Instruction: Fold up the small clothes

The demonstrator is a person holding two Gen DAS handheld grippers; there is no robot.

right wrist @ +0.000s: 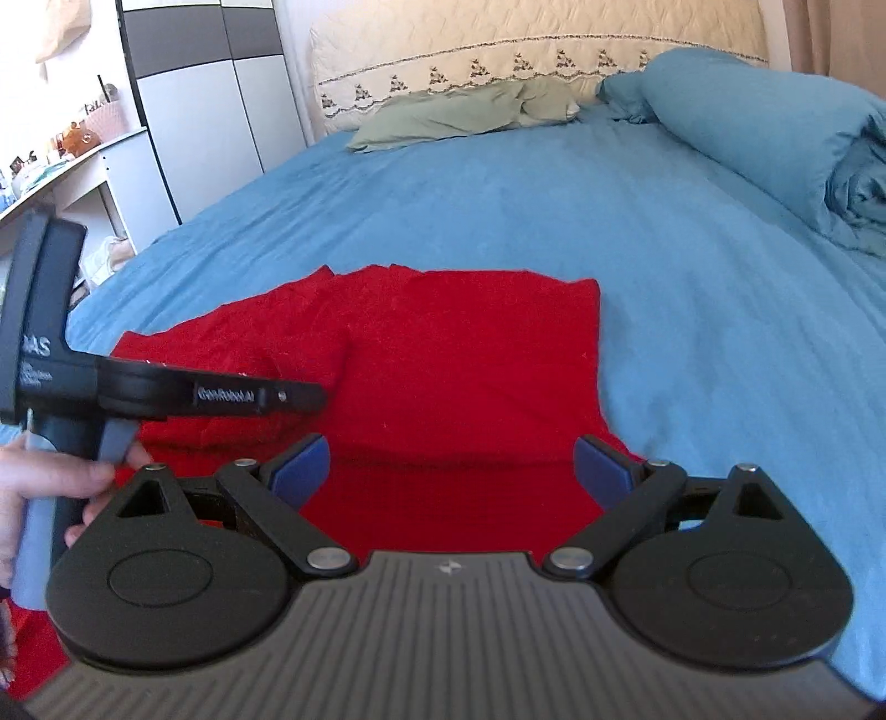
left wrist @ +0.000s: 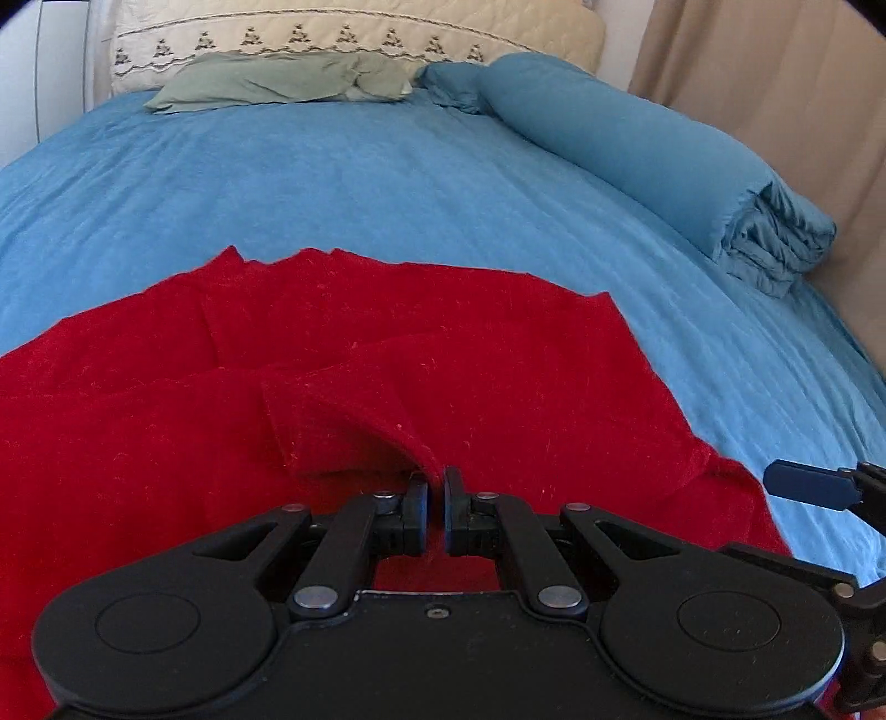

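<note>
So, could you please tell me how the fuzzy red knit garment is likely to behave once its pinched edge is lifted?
The fuzzy red knit garment will probably hang floppy: it already drapes in a soft ridge from the shut left gripper. Its fuzzy surface likely grips rather than slips. It may drag on the blue bedsheet, where most of it lies.

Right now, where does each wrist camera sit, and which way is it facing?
Left wrist: behind the left gripper, low over the red garment, facing the headboard; its jaws pinch a raised fold.
Right wrist: behind the open right gripper, higher, facing the same way; the left hand shows at its left edge.
Shared: red garment, blue bedsheet, green pillow, rolled blue duvet.
</note>
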